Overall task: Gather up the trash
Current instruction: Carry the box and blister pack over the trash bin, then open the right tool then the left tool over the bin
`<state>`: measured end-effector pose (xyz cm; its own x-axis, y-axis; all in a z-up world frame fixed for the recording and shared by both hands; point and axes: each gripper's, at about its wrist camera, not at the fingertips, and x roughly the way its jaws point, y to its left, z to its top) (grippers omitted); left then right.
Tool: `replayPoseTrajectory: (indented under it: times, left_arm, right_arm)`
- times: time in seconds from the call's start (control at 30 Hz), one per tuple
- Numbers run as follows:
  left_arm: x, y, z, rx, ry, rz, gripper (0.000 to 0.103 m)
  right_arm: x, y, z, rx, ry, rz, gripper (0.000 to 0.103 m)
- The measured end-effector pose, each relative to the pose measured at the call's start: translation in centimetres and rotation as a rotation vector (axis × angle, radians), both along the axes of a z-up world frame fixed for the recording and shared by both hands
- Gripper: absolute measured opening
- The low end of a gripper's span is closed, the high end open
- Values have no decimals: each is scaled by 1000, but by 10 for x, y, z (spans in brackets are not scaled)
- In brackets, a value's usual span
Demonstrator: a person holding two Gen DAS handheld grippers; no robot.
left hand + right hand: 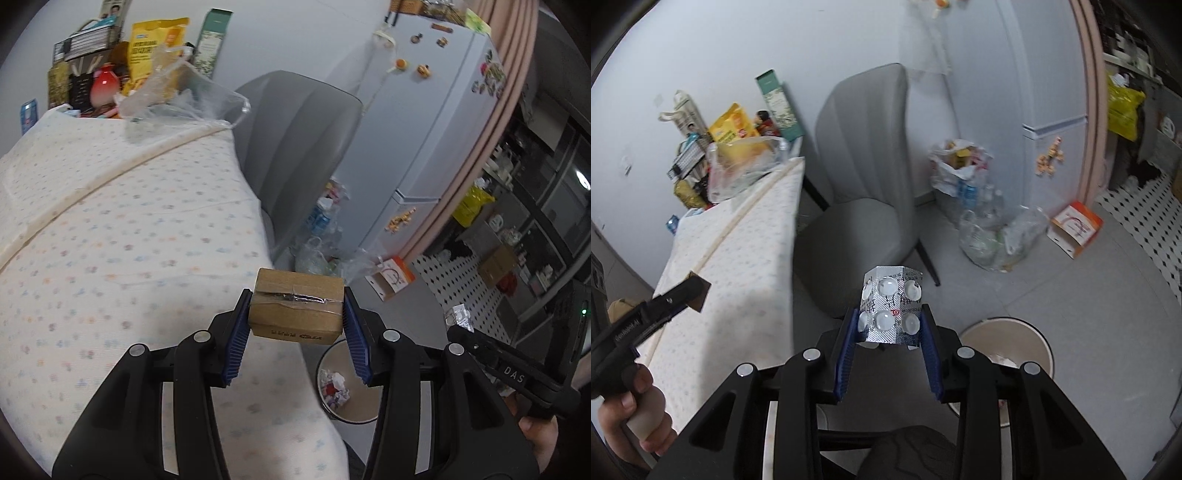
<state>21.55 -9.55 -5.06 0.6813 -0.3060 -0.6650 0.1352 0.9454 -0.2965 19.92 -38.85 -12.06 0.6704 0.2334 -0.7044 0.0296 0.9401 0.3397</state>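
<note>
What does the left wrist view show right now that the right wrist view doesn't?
Only the left wrist view: the left tongs shut on a small cardboard box, the crumpled paper inside the waste bin, and the magnets on the upper fridge door.

Only the right wrist view: the right tongs holding a blister pack from the front, and the grey chair's seat.

Both: the patterned tablecloth, the chair, the bags of bottles, the orange-and-white box on the floor, the bin.

Even indoor light, soft shadows, slight blur, fisheye-warped dark corners
</note>
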Motion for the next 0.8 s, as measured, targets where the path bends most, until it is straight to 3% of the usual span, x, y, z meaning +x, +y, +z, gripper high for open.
replayPoseTrajectory:
  times: [0.37, 0.53, 0.57, 0.63, 0.8]
  left_arm:
    - [14, -74, -22, 40, 48, -148, 48]
    - [19, -100, -36, 54, 77, -200, 48]
    - [20, -106, -39, 60, 87, -212, 48]
    - [20, -115, -44, 79, 95, -231, 48]
    - [21, -132, -53, 100, 114, -255, 48]
  right_arm:
    - [-9, -65, -49, 19, 103, -124, 34]
    - [-10, -88, -67, 40, 102, -160, 36]
    - [-9, -93, -72, 52, 92, -161, 39]
    - [-9, -101, -80, 73, 86, -163, 74]
    - [-16, -117, -99, 91, 111, -182, 75]
